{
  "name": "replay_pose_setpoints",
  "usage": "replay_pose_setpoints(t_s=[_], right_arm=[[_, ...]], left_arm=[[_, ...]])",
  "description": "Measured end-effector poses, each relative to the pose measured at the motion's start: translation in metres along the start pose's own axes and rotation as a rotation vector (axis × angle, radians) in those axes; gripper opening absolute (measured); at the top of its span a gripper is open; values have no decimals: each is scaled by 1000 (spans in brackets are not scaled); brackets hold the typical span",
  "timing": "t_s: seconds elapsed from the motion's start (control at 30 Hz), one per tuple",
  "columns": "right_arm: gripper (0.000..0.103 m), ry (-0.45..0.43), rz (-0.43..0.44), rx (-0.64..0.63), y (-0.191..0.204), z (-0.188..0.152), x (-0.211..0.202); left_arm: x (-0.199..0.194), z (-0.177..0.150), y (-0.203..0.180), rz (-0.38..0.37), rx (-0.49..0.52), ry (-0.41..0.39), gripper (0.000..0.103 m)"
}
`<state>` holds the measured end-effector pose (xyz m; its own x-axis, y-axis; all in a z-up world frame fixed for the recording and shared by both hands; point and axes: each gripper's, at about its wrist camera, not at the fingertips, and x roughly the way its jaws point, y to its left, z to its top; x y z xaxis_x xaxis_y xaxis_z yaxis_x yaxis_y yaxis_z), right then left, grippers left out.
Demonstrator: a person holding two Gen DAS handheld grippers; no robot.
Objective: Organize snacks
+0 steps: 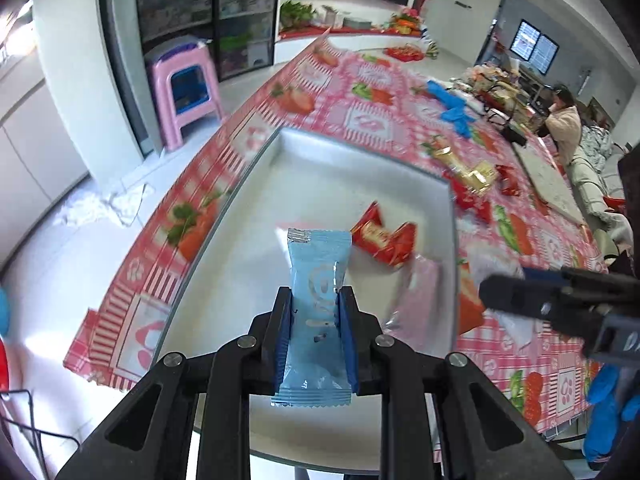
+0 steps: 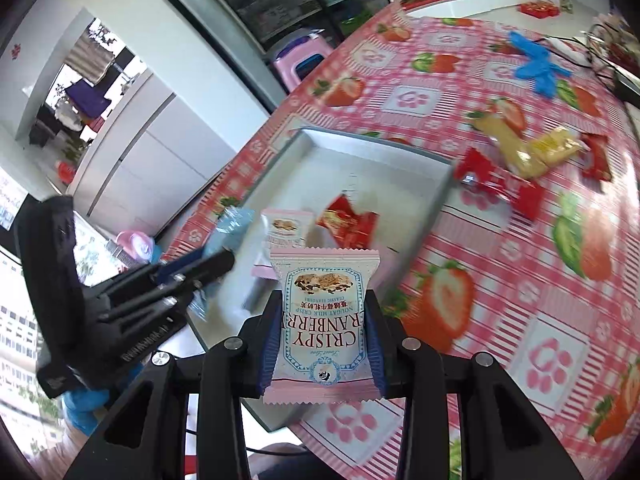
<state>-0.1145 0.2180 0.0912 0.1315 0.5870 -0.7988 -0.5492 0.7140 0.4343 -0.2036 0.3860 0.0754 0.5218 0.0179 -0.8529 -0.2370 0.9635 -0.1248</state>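
Both tools loaded, over the white tray (image 1: 256, 184). Left tool (image 1: 316, 320) is clamped on a blue snack packet (image 1: 318, 288); right tool (image 2: 326, 328) is clamped on a pink-edged cranberry nougat packet (image 2: 326, 300).

Step in hand, as I read it: carry both packets to the tray and drop them. To do it well, bring each tool low over bare tray floor ahead of it, clear of the red packet (image 1: 384, 236) and the pink packet (image 2: 286, 228) already lying there, and keep the two tools from crossing since they sit close side by side.

Count:
- held: 2
- in the tray: 1 red, 1 pink nougat
- on the worktop (image 2: 520, 240) beyond the tray: 2 yellow packets (image 2: 528, 148), roughly 3 red ones (image 2: 500, 184), blur makes that uncertain
- blue gloves (image 2: 536, 64) farther off, number unclear
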Motion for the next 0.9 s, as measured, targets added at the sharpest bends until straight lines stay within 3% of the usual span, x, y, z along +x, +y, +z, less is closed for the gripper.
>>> replay_pose_setpoints(t_s=[0.2,0.27,0.3,0.33,0.4,0.43,0.47,0.6,0.9], right_arm=[[39,57,38,8,16,28,30],[42,79,40,6,20,34,39],[43,96,41,4,22,37,44],[47,114,41,4,23,40,49],[65,133,20,1,20,42,55],[85,132,-3,0,17,43,56],[89,122,-22,1,12,44,53],[89,54,-106,58,-30,59,30],[89,-84,-402,464,-196,70,-8]], left_arm=[[16,-3,7,0,-21,28,26],[18,-2,9,1,-22,25,31],[19,-1,8,-1,-19,24,45],[19,0,7,1,-15,23,67],[15,-2,5,-14,-3,-9,80],[12,-2,3,-30,11,-23,80],[11,-2,2,-40,22,-26,80],[8,-4,-9,-85,56,-47,81],[13,-23,-38,-169,91,-59,81]])
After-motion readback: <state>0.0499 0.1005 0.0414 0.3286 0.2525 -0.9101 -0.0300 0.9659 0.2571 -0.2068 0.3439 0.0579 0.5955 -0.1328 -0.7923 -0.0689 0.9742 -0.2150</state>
